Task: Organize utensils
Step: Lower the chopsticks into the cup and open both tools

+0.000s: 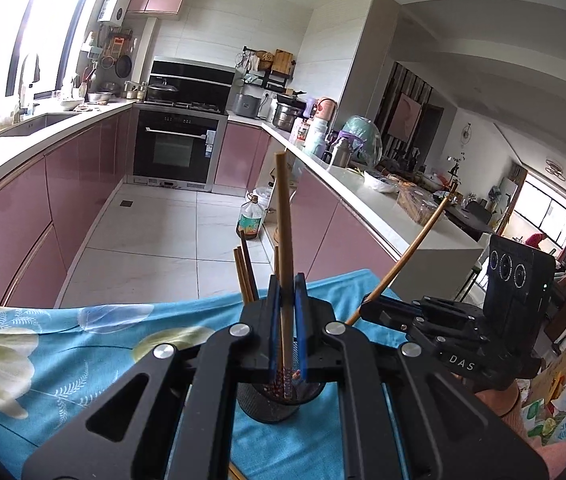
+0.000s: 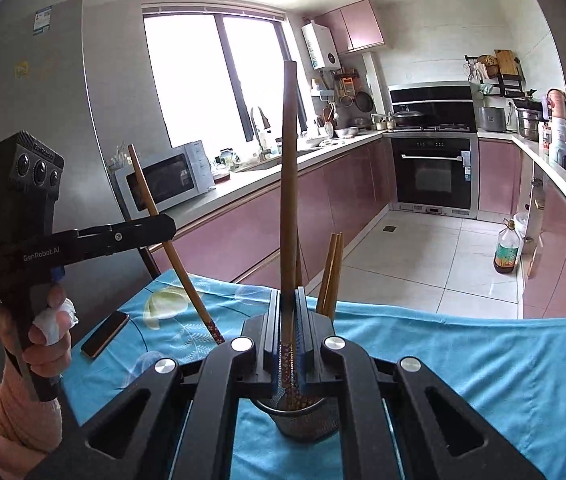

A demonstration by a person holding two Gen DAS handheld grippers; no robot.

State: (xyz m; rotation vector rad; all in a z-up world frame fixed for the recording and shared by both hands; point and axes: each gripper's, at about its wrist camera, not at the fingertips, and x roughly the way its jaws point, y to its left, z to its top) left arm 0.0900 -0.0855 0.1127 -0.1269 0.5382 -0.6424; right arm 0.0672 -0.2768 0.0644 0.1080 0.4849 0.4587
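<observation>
My left gripper (image 1: 287,284) is shut on a wooden chopstick (image 1: 283,220), held upright with its patterned tip over a black mesh utensil cup (image 1: 279,400) on the blue cloth. My right gripper (image 2: 288,296) is shut on another chopstick (image 2: 289,168), also upright with its patterned tip in the same cup (image 2: 307,420). Several chopsticks (image 1: 245,272) stand in the cup and show in the right wrist view (image 2: 331,272). The right gripper (image 1: 367,308) shows in the left wrist view with its chopstick (image 1: 415,244) slanting. The left gripper (image 2: 163,226) shows in the right wrist view with its chopstick (image 2: 171,248).
A blue floral cloth (image 2: 483,360) covers the table. A phone (image 2: 105,334) lies on its left edge. Pink kitchen cabinets (image 1: 63,184), an oven (image 1: 175,148) and a crowded counter (image 1: 363,188) ring the tiled floor. An oil bottle (image 1: 250,220) stands on the floor.
</observation>
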